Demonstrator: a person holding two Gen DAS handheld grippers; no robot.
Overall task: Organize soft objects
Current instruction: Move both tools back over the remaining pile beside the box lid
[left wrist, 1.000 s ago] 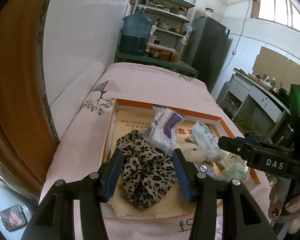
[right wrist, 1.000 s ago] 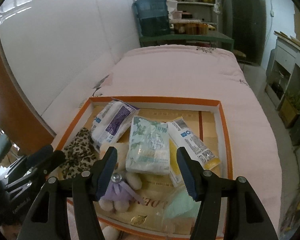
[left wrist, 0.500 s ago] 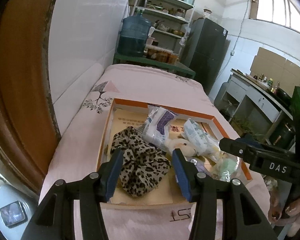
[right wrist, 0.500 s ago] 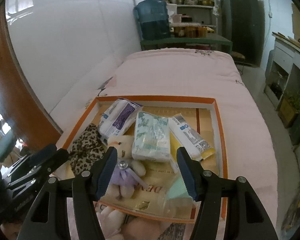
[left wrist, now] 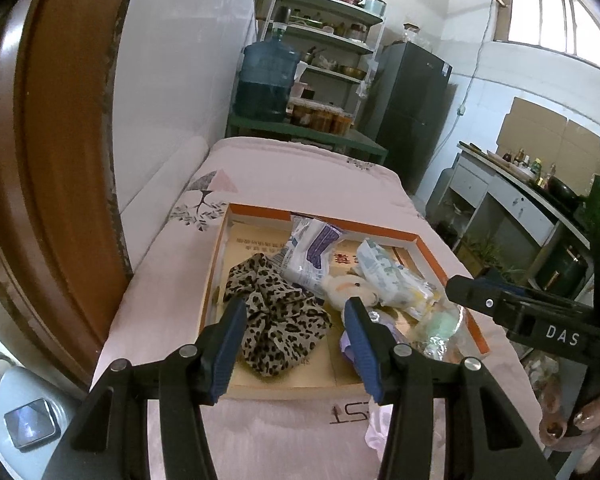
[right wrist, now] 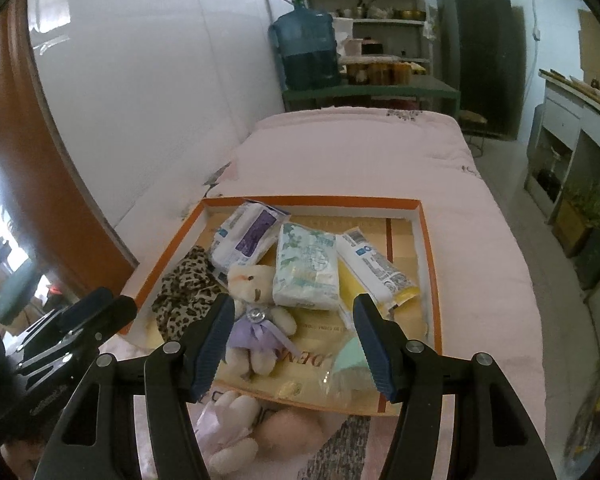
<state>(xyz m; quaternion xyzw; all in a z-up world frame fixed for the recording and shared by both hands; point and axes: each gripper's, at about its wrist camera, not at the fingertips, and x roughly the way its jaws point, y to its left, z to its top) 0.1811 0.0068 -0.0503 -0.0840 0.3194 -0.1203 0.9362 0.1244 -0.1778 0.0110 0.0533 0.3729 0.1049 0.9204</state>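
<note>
While hovering above the near edge of the orange-rimmed tray, both sets of jaws stand apart with nothing clamped between them. Left gripper poised over the leopard-print cloth, blue pads either side of it in view but clear of it. Right gripper poised over the near half of the tray, framing the teddy bear in a purple dress and a mint-green item in clear wrap, touching neither.

Tray resting on a pink bed cover, against a white wall. Inside it, from the right wrist view: leopard-print cloth bunched at the left side; white and purple packet at the far left, leaning partly over the cloth's far end; green-patterned tissue pack in the middle, just beside the bear's head; white and yellow tube-shaped packet to its right, angled toward the right rim. Bear lying on its back, head toward the far side, touching the tissue pack.

Outside the tray, on the bed just in front of its near rim: white plush toy and a peach-coloured soft ball side by side.

Seen from the left wrist view, a hand wrapped around the right gripper's handle at the lower right. Blue water jug, shelves and a dark fridge well beyond the bed's far end.
</note>
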